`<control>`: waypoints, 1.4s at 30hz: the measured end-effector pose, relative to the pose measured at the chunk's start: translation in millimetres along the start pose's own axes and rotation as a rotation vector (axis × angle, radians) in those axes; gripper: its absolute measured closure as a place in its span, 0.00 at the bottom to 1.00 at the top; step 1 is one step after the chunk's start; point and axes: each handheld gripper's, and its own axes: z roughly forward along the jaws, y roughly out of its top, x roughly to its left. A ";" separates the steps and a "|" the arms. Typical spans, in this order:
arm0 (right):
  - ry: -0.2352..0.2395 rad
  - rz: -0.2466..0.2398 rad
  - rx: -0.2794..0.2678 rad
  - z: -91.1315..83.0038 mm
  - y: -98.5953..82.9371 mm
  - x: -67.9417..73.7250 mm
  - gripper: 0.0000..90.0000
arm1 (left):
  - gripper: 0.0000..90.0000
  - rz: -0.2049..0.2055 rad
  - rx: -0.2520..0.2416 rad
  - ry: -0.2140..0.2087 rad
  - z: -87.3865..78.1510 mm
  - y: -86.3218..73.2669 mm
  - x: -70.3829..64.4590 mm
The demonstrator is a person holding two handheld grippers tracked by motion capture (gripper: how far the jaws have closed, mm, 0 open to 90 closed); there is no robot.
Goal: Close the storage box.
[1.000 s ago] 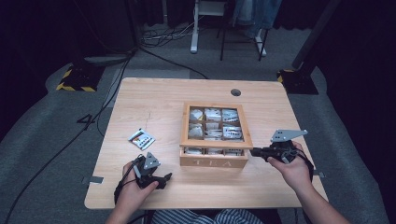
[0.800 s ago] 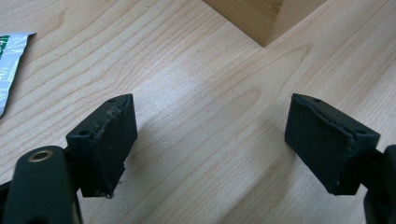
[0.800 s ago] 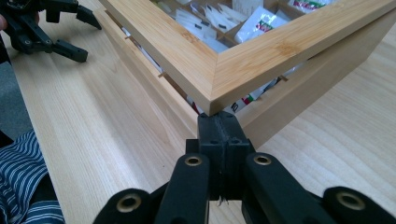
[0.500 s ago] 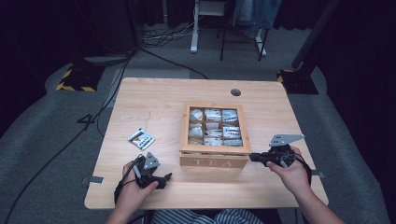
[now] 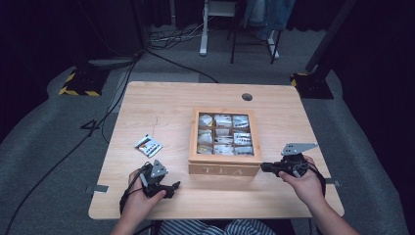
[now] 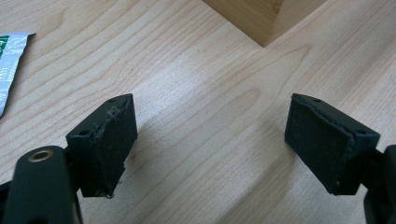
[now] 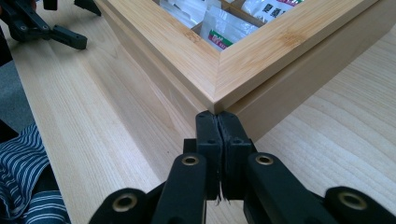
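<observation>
A wooden tea box (image 5: 224,170) marked TEA stands mid-table, its windowed lid down over several tea bags (image 5: 224,135). My right gripper (image 5: 265,168) is shut, its tips against the box's front right corner. In the right gripper view the shut jaws (image 7: 217,122) meet the corner (image 7: 261,60) at the seam under the lid frame, with nothing between them. My left gripper (image 5: 171,189) rests open on the table, left of the box. Its pads (image 6: 109,140) stand wide apart over bare wood. A loose tea packet (image 5: 148,145) lies behind it.
The table (image 5: 161,107) has a cable hole (image 5: 247,97) at the back. The packet's edge (image 6: 11,60) and the box's corner (image 6: 261,18) show in the left gripper view. The person's striped clothing (image 7: 23,163) is at the near edge. Beyond the table are cables and stands.
My right gripper has dropped and moved left, from beside the box's right edge to its front right corner. The left gripper has stayed put.
</observation>
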 end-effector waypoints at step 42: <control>-0.210 0.058 -0.203 -44.3 -35.5 -67.1 0.60 | 0.22 0.011 -0.004 -0.012 -2.4 -1.9 12.6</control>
